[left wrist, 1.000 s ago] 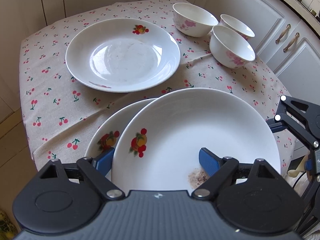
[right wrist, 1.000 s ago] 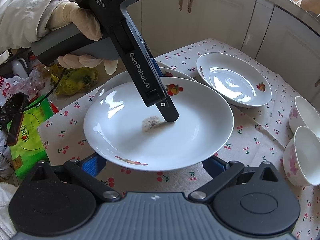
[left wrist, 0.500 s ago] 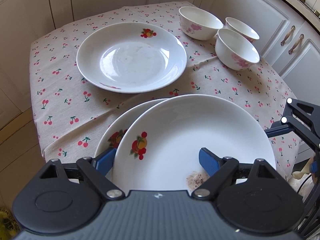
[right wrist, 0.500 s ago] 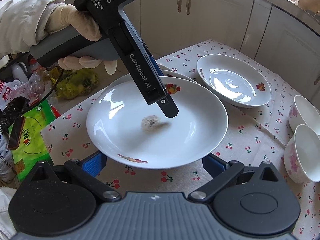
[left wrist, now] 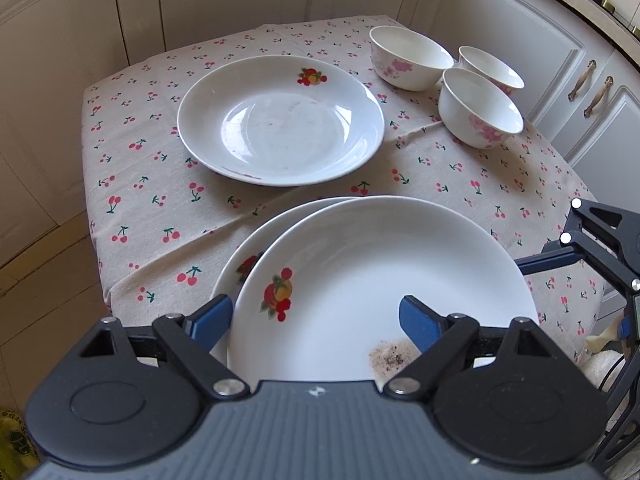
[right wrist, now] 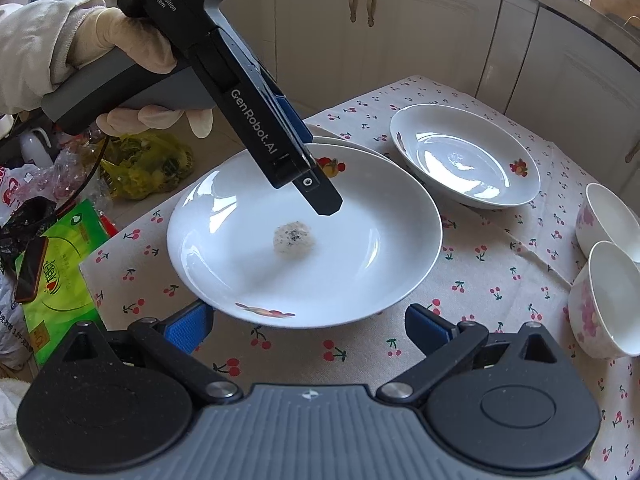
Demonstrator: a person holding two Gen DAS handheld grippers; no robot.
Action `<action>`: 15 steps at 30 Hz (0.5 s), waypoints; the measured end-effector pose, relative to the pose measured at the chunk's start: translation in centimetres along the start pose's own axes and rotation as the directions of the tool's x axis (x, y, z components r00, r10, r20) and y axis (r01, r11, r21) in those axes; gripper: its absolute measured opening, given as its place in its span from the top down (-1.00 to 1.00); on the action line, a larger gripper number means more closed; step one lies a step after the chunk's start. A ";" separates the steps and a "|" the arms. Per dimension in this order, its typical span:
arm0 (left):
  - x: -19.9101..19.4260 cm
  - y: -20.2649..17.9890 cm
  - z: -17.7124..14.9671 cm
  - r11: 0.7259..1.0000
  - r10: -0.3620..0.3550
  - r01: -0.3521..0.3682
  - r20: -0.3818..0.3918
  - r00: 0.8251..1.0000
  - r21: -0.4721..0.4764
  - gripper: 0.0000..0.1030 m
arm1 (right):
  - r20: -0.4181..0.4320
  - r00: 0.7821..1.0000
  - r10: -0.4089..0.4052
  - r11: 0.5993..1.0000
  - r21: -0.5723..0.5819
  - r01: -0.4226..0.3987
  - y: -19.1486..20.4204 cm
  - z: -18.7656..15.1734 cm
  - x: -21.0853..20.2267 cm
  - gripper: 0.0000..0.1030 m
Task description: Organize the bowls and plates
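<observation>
My left gripper (left wrist: 316, 320), jaws just widening, straddles the top plate's (left wrist: 384, 280) near rim at lower centre over a second plate (left wrist: 256, 248), while my right gripper (right wrist: 308, 328) hangs open.

Left gripper (right wrist: 320, 196): tilted steeply down, held by gloved left hand (right wrist: 132, 68) around grey handle, pale sleeve at wrist. Jaws just been opening, plate rim between blue pads (left wrist: 420, 324), grip loosened. Right gripper (right wrist: 308, 328): angled down, jaws wide apart, nothing between blue pads, low at near edge.
</observation>
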State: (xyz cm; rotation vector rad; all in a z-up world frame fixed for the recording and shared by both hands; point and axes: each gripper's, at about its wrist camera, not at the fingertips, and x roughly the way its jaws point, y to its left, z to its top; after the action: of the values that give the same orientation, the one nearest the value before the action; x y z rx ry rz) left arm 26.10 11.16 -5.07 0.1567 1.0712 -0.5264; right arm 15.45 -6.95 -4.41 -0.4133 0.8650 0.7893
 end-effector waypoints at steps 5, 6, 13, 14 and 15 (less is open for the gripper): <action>-0.2 -0.1 -0.2 1.000 0.008 -0.008 0.008 1.000 0.002 -0.75 | -0.007 1.000 -0.020 1.000 0.008 0.020 -0.5 -0.5 -0.2 -1.00; -0.2 -0.1 -0.2 1.000 0.010 -0.010 0.011 1.000 0.001 -0.75 | -0.008 1.000 -0.022 1.000 0.012 0.022 -0.6 -0.6 -0.2 -1.00; -0.8 0.3 -0.2 0.999 0.033 -0.033 0.039 0.999 -0.003 -0.76 | -0.002 0.999 -0.044 0.998 0.045 0.045 -1.7 -1.2 -0.9 -1.00; -0.9 0.3 -0.2 0.999 0.039 -0.039 0.044 0.998 -0.002 -0.76 | 0.000 0.999 -0.047 0.998 0.048 0.047 -1.9 -1.2 -1.0 -1.00; -0.9 0.3 -0.2 0.999 0.044 -0.044 0.049 0.998 -0.001 -0.76 | 0.002 0.999 -0.051 0.997 0.049 0.051 -2.0 -1.2 -1.1 -1.00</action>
State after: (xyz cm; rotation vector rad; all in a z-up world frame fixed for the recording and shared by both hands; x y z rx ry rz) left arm 25.75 11.86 -4.39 0.1661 1.0181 -0.4881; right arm 15.92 -9.44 -4.18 -0.3890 0.8657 0.7202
